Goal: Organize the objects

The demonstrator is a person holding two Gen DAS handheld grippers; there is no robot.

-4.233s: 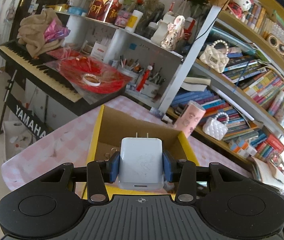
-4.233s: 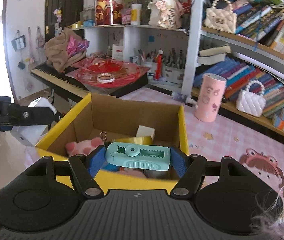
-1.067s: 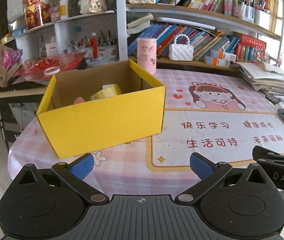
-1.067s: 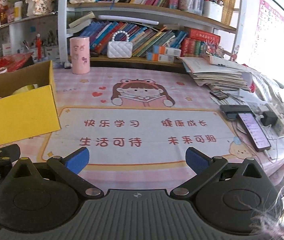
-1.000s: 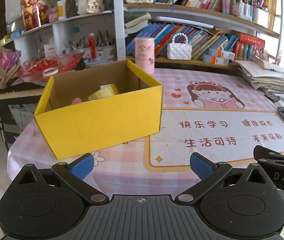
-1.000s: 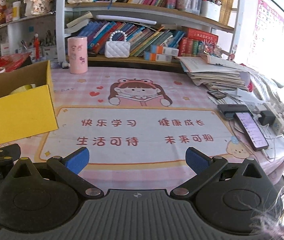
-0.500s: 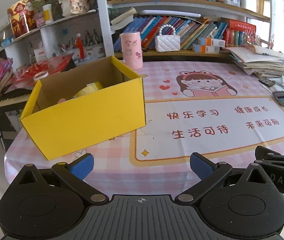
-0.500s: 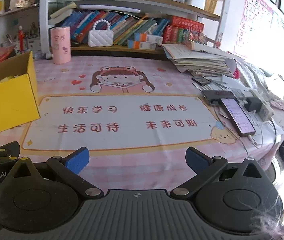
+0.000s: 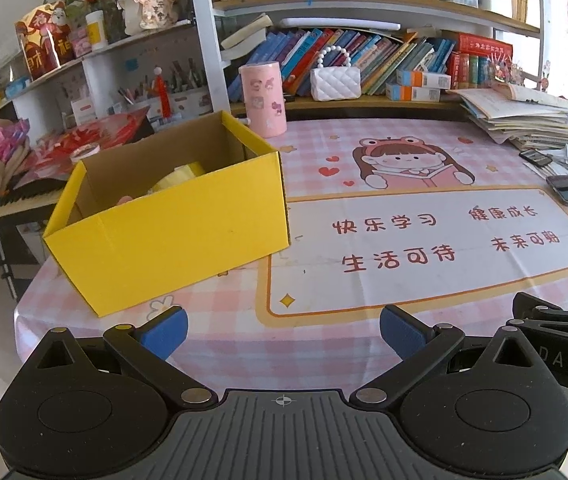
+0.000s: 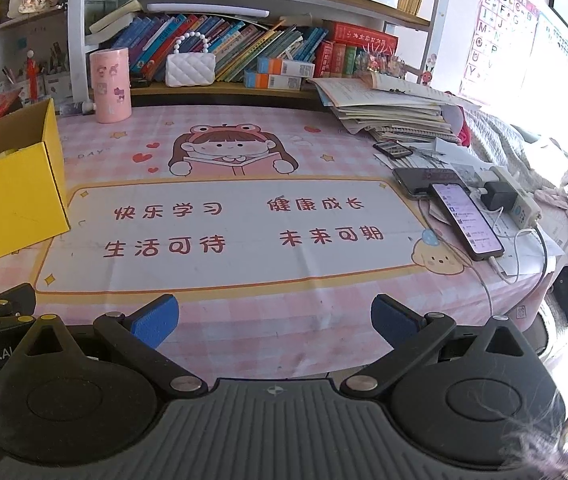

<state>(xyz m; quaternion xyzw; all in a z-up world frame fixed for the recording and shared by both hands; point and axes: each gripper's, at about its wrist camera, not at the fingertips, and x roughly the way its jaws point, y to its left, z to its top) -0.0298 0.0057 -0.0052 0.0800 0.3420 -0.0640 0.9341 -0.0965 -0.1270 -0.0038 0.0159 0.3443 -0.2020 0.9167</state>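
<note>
One yellow box (image 9: 172, 236) sits at the bench's (image 9: 404, 320) left end, holding the sorted items. Both claws, left claw (image 9: 282, 326) and right claw (image 10: 274, 318), have pulled back from it, spread apart and empty, so sorting looks finished. Right of the box: two phones (image 10: 466, 216).

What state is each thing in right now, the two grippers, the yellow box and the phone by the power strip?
left gripper: open, empty.
right gripper: open, empty.
yellow box: top open, items inside.
phone: screen lit, lying flat.
pink cylinder: upright on the table.
</note>
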